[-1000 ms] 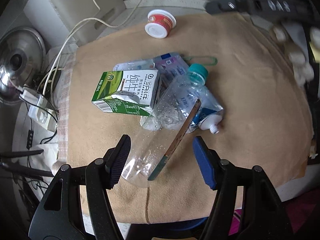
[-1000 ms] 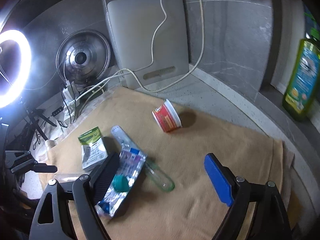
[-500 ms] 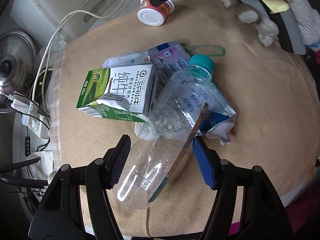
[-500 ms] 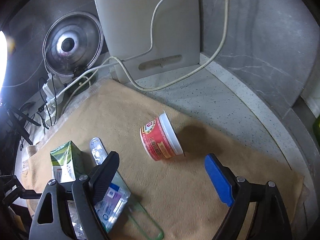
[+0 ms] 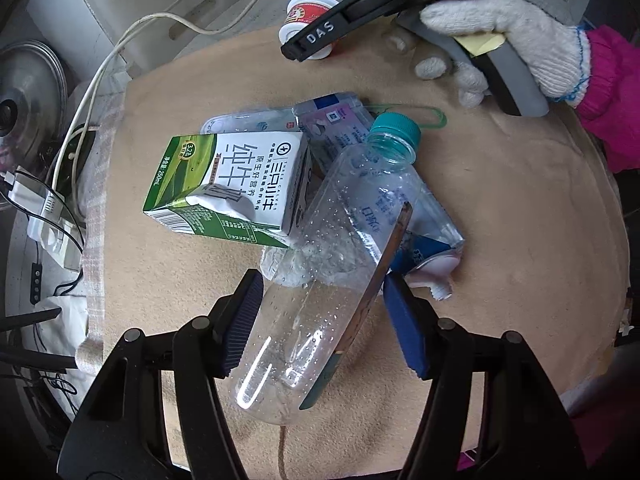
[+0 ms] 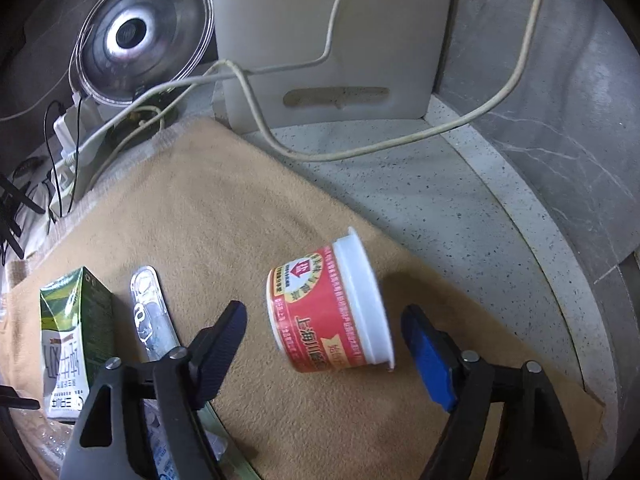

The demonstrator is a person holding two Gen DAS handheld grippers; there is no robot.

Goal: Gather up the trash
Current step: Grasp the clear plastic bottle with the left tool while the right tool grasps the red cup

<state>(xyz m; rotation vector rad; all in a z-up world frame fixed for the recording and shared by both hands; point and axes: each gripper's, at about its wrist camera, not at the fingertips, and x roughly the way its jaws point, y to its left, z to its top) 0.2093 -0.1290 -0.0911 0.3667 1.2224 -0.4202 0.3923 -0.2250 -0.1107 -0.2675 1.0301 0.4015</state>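
currently the left gripper (image 5: 320, 320) sits low in the left wrist view, jaws apart, straddling the lower body of a clear plastic bottle with a teal cap (image 5: 340, 248); the pads flank the bottle, and contact cannot be confirmed. the bottle lies slanted across a crumpled blue-and-white tube (image 5: 432, 260) and touches a green-and-white milk carton (image 5: 232, 188) at centre left. all rest on a tan cloth (image 5: 520, 208).

the right gripper (image 6: 324, 344) occupies the lower part of the right wrist view; its jaws have just been closing and stand apart on either side of a red-and-white paper cup (image 6: 328, 312) lying on its side, neither pad touching it. in the left wrist view this gripper shows at upper right, held by a white knit-gloved hand (image 5: 500, 28) with a pink sleeve (image 5: 612, 92). a white cable (image 6: 400, 144) crosses the grey speckled counter (image 6: 460, 208) beyond the cloth.
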